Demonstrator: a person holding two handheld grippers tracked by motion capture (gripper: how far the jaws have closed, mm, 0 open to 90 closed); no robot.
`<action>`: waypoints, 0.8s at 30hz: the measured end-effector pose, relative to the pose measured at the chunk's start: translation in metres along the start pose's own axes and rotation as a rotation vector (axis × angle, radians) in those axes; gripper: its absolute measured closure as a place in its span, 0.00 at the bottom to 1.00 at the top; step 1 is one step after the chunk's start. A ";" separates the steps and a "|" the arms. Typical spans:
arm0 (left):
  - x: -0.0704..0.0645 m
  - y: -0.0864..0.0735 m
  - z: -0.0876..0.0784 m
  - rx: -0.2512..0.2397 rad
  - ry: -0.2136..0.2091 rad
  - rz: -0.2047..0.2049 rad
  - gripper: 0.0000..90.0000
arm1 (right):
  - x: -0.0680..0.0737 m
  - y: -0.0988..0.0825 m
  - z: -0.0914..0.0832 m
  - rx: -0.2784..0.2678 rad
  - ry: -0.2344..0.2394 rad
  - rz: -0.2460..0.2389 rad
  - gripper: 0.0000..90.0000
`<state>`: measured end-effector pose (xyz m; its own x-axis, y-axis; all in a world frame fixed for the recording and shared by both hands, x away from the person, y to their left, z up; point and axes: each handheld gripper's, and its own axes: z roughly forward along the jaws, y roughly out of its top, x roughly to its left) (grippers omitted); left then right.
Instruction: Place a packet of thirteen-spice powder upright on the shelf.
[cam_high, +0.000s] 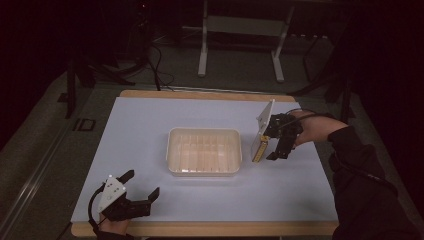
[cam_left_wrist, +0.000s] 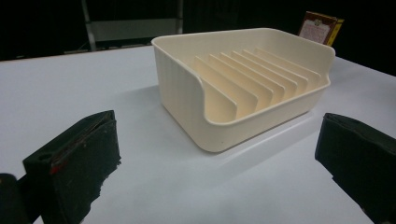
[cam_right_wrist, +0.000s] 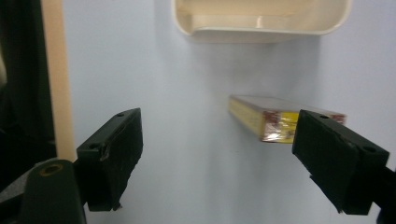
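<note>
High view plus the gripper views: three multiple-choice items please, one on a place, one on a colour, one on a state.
1. Where is the flat yellow-edged box?
A. Inside the tray
B. On the white table, right of the tray in the high view
C. Between the left gripper's fingers

2. What colour is the ribbed plastic tray?
A. Cream
B. Blue
C. Black

3. How is the left gripper?
A. Shut on the box
B. Open, nothing between its fingers
C. Shut on the tray

B: the box lies outside the tray's wall.
A: it looks cream throughout.
B: bare table shows between its fingers.
</note>
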<state>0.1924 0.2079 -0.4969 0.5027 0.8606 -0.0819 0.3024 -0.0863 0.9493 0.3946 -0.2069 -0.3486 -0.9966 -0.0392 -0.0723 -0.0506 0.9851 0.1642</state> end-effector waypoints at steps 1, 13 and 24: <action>0.000 0.000 0.000 0.000 0.000 0.000 0.00 | 0.000 0.000 0.000 0.000 0.000 0.000 0.18; 0.000 -0.001 -0.003 -0.003 0.002 -0.007 0.00 | -0.028 -0.004 0.011 0.019 -0.028 0.020 0.18; 0.000 -0.001 -0.004 -0.001 0.008 -0.012 0.00 | -0.053 -0.010 0.032 0.028 -0.023 0.059 0.18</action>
<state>0.1884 0.2101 -0.4969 0.4921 0.8658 -0.0909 0.3074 -0.0752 0.9486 0.4496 -0.2098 -0.3775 -0.9960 0.0226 -0.0863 0.0102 0.9900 0.1410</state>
